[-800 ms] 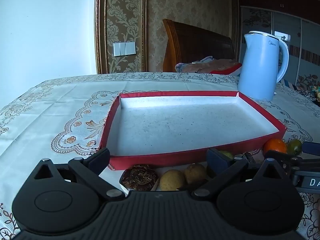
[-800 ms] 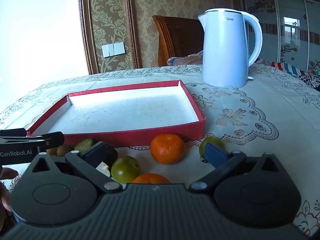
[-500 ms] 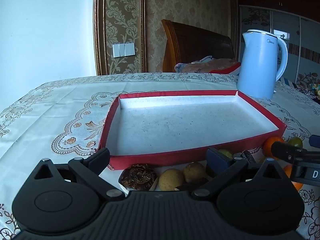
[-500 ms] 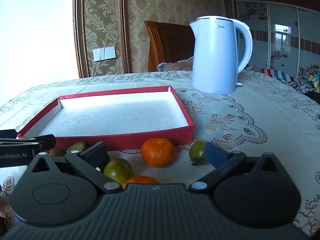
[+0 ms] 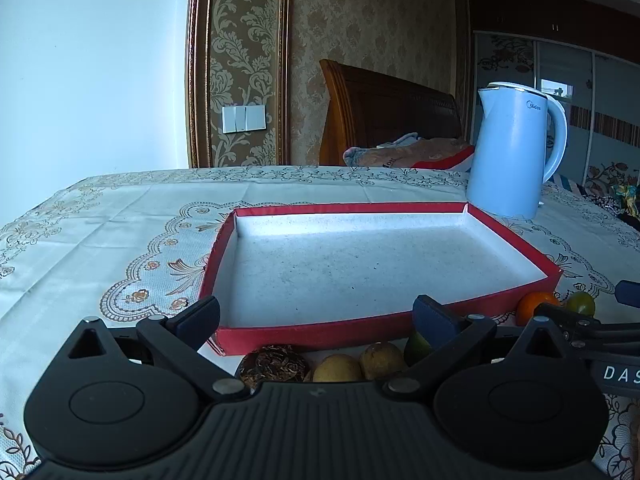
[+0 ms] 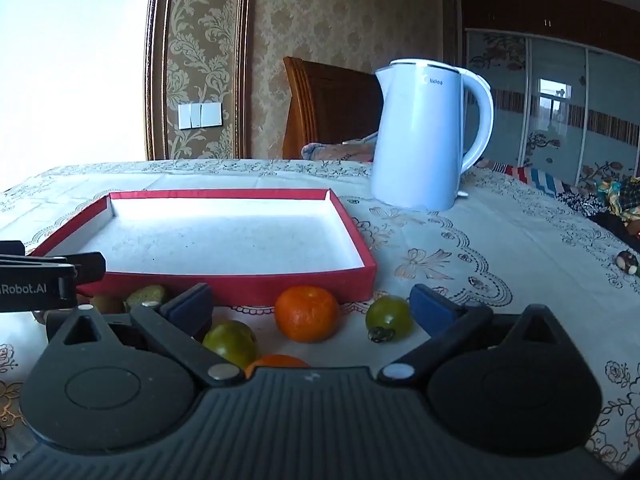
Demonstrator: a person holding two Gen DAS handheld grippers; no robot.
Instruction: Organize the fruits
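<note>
A shallow red tray (image 5: 320,330) with a white floor lies on the table with nothing in it. Fruits lie along its near wall. In the left wrist view these are a dark brown round one (image 5: 272,362), two yellow-brown ones (image 5: 338,368) and a green one (image 5: 416,346). My left gripper (image 5: 316,312) hovers open just above and behind them. In the right wrist view an orange (image 6: 306,312), a green tomato (image 6: 389,317), a larger green fruit (image 6: 230,342) and a second orange (image 6: 276,360) lie in front of my right gripper (image 6: 312,302), which is open and holds nothing.
A pale blue kettle (image 5: 512,152) stands past the tray's far right corner. A wooden chair (image 5: 384,112) with cloth on it stands behind the table. The patterned tablecloth (image 6: 500,248) lies bare to the right of the tray, with a small object (image 6: 626,262) near the right edge.
The right wrist view has drifted to the right, so the tray and kettle sit further left in it. The left wrist view is almost the same. Both grippers stay open.
</note>
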